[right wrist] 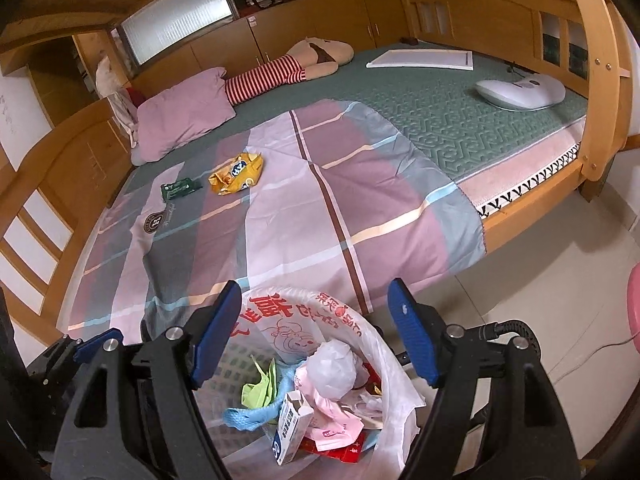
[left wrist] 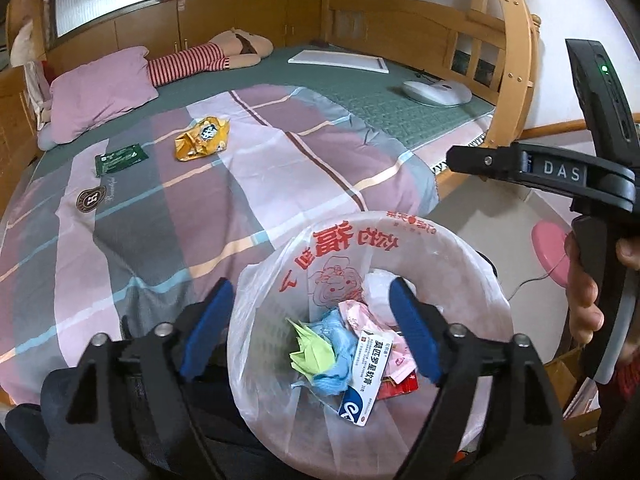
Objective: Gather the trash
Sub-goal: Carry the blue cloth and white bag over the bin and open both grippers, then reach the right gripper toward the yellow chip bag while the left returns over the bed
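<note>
A bin lined with a white plastic bag point(left wrist: 400, 226) point(right wrist: 288, 298) printed in red stands at the foot of the bed. Inside lie a white medicine box point(left wrist: 368, 372) point(right wrist: 292, 428), green folded paper point(left wrist: 308, 354), blue and pink wrappers and a crumpled white bag point(right wrist: 334, 368). My left gripper point(left wrist: 312, 292) hangs open over the bin with nothing between its blue pads. Just above the bin's near side, my right gripper point(right wrist: 316, 292) is open and empty too. On the bedspread farther off lie a yellow snack bag point(left wrist: 202, 138) point(right wrist: 236, 172) and a dark green packet point(left wrist: 120, 158) point(right wrist: 180, 189).
The bed has a wooden frame point(right wrist: 600, 80). At its far end lie a pink pillow point(left wrist: 100, 92), a striped doll point(left wrist: 188, 62), a white board point(left wrist: 340, 60) and a white oval device point(left wrist: 436, 92). Tiled floor point(right wrist: 540, 280) and a pink round object point(left wrist: 550, 252) lie to the right.
</note>
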`<state>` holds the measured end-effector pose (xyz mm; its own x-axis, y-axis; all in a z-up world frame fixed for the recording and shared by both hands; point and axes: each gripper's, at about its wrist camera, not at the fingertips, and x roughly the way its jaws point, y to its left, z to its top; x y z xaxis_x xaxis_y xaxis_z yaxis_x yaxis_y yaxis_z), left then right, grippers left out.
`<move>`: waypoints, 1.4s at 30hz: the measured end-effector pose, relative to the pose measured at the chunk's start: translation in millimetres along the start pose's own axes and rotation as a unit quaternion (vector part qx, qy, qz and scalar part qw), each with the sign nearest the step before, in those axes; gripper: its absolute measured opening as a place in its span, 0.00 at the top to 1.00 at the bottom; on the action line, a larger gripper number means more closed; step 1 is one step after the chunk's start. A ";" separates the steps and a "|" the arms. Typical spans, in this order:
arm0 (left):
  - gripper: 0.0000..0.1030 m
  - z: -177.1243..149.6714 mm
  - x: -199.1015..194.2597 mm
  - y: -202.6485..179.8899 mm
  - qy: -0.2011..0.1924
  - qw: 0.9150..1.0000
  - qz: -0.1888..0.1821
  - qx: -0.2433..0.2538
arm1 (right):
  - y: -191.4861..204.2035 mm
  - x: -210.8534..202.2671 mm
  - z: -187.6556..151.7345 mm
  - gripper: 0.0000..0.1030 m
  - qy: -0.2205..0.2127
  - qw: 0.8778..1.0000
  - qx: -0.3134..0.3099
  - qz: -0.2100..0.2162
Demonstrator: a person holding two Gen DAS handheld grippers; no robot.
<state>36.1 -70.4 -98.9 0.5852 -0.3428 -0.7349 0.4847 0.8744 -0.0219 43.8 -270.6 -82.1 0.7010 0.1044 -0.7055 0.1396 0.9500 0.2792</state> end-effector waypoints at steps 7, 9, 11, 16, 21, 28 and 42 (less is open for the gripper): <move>0.20 3.7 -1.2 26.8 -0.014 0.998 0.061 -0.028 | 11.2 19.3 8.4 0.27 0.014 1.000 0.005 0.008; 0.18 7.6 -3.1 42.4 -0.026 0.995 0.089 -0.035 | 17.1 29.4 14.6 0.27 0.023 1.000 0.004 0.014; 0.16 11.4 -3.7 57.5 -0.035 0.993 0.109 -0.042 | 25.1 40.6 21.1 0.27 0.033 0.999 0.003 0.021; 0.12 29.2 2.0 119.0 -0.048 0.984 0.163 -0.054 | 56.3 80.1 47.5 0.26 0.062 0.997 -0.018 0.030; 0.09 54.3 18.1 210.0 -0.038 0.962 0.246 -0.113 | 101.2 141.7 92.7 0.17 0.066 0.995 -0.022 0.072; 0.07 46.1 24.1 305.5 -0.062 0.947 0.267 -0.170 | 142.6 267.4 148.5 0.16 0.093 0.992 0.042 0.080; 0.07 -29.0 -11.6 436.4 -0.031 0.851 0.269 -0.450 | 201.4 401.6 151.7 0.63 0.147 0.988 0.027 0.038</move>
<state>222.0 325.2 -119.6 0.6125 0.1970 -0.7656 -0.5414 0.8102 -0.2247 459.5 -81.9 -210.3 0.4778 0.2636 -0.8380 0.1371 0.9198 0.3676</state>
